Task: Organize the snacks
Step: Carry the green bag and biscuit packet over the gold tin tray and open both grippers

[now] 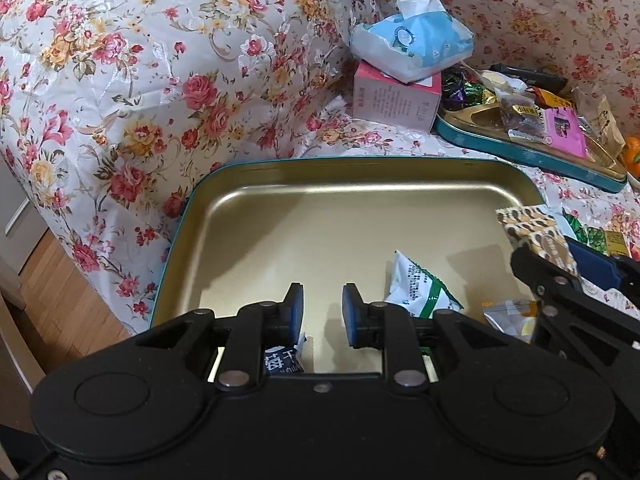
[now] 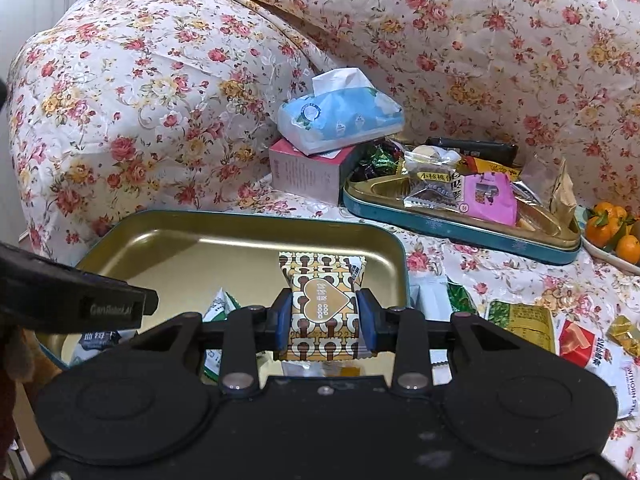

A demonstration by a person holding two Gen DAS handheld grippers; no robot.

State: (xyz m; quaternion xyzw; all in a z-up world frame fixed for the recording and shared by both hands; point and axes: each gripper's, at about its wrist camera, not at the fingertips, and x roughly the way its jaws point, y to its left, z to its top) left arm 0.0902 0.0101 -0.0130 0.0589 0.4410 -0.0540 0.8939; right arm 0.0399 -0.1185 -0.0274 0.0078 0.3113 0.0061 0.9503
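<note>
A sofa draped in a floral cover (image 2: 168, 92) fills both views, and its seat is taken up mostly by a gold tray with a teal rim (image 1: 248, 216). The tray's left edge is seen close to the seat's front drop, beyond which wooden floor (image 1: 52, 264) is visible. Most of the tray's far half is shown bare, while the near half is occupied by packets. Behind it, well apart, a second teal tin tray (image 2: 460, 232) is set, heaped with wrapped sweets and a pink packet (image 2: 490, 200). A pink box (image 2: 308, 174) stands just beside that tray, and a blue tissue pack (image 2: 340, 118) is laid on top of it. Oranges (image 2: 612, 232) are seen at the far right edge.

The left gripper (image 1: 322, 312) is held over the near part of the gold tray, its jaws spread with a clear gap and nothing between them. A green-and-white packet (image 1: 416, 284) lies in the tray just to its right, a dark-labelled packet (image 1: 282, 360) beneath its left finger, and an orange-and-white packet (image 1: 508, 316) near the right rim.

The right gripper (image 2: 325, 318) is held above the tray's near right part, its jaws pinched against both sides of a brown-and-gold patterned snack (image 2: 322, 308), which is held upright above the tray floor. Loose packets (image 2: 520, 320) are scattered on the cover to the right of the tray.
</note>
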